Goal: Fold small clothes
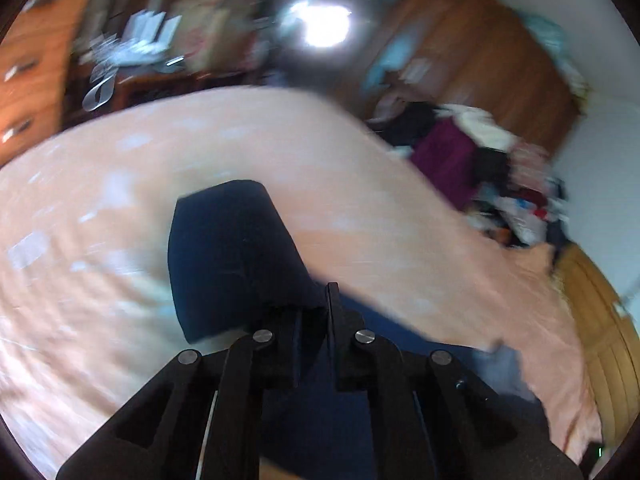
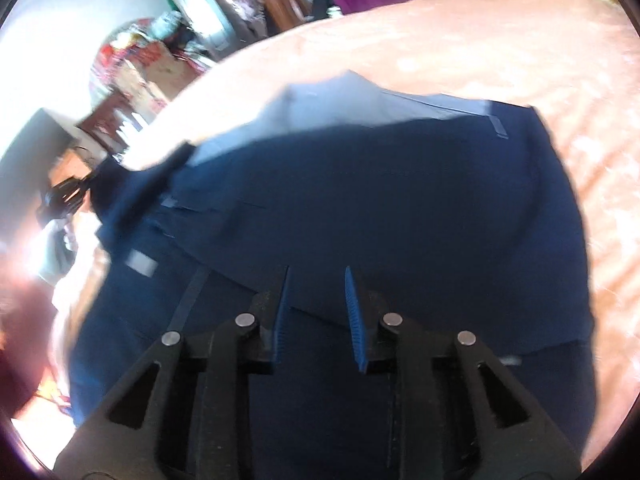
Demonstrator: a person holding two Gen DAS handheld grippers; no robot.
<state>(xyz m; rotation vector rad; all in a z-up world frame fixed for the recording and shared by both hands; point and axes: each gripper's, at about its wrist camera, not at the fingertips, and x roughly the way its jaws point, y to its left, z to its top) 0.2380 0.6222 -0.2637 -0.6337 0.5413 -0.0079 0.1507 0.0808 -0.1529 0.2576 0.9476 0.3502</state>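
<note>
Left claw (image 1: 316,304) pinching navy garment (image 1: 232,256), right claw (image 2: 316,276) agape

Garment (image 2: 400,208): dark navy blue, with a paler grey-blue lining panel (image 2: 340,100) along its far edge and small light grey-blue tabs.
Bedspread (image 1: 100,240): peach-pink, scattered with faint whitish patches; surrounds the garment.
Right gripper (image 2: 316,312): black body, bright blue ribbed pads (image 2: 354,320) inside the jaws, silver pivot pins.
Left gripper (image 1: 314,320): black throughout, silver pins.
Clothes pile (image 1: 480,160) beyond the bedspread: magenta, cream, black and red.
Wardrobe (image 1: 480,52) behind the pile: orange-brown wood.
</note>
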